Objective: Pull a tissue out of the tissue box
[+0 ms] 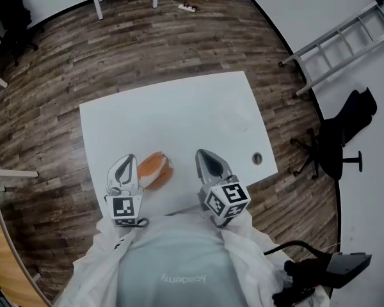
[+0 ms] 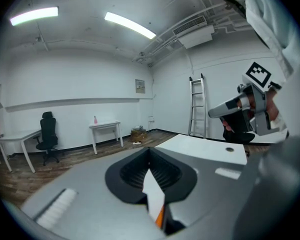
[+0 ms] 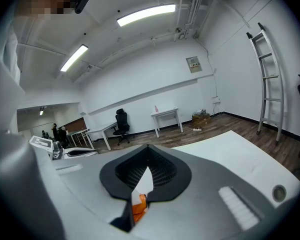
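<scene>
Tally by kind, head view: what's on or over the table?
Grippers: 2 (left gripper, right gripper)
Tissue box: 1
Total: 3

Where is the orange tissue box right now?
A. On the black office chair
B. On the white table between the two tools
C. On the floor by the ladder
B: the head view shows the orange tissue box on the white table, between the left tool and the right tool, nearer the left.
</scene>
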The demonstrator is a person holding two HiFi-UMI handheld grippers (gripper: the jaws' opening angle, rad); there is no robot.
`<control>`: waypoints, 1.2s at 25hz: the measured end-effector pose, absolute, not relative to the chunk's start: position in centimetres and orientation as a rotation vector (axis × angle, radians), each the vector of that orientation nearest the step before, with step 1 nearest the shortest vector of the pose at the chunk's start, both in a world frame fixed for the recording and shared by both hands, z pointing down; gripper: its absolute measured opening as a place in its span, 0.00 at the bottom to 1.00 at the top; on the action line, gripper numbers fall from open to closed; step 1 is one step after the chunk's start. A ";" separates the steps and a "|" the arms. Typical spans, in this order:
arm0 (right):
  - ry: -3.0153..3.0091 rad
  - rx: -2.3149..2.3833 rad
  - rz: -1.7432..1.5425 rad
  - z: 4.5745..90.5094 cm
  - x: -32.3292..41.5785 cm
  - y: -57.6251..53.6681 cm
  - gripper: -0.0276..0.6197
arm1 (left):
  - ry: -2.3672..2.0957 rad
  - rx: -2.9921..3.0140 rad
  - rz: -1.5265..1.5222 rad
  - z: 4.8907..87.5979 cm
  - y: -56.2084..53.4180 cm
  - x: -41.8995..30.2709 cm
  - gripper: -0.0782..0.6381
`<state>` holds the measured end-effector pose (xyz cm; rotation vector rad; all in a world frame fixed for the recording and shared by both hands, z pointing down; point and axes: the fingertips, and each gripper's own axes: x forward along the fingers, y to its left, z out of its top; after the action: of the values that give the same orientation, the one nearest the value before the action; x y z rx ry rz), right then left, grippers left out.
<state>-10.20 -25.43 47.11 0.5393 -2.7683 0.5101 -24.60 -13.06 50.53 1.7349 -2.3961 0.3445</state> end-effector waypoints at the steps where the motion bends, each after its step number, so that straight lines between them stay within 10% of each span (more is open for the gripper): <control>1: -2.770 0.544 0.507 47.0 -10.4 -25.5 0.04 | -2.374 1.757 0.347 50.7 -13.2 -24.4 0.11; 30: -2.769 0.163 0.583 48.8 -13.5 -30.6 0.04 | -2.508 1.403 0.468 49.8 -14.8 -23.1 0.11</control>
<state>-13.55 -30.64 48.80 0.1627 -2.7685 0.5833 -23.09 -14.84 49.78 1.4033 -2.5084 0.4676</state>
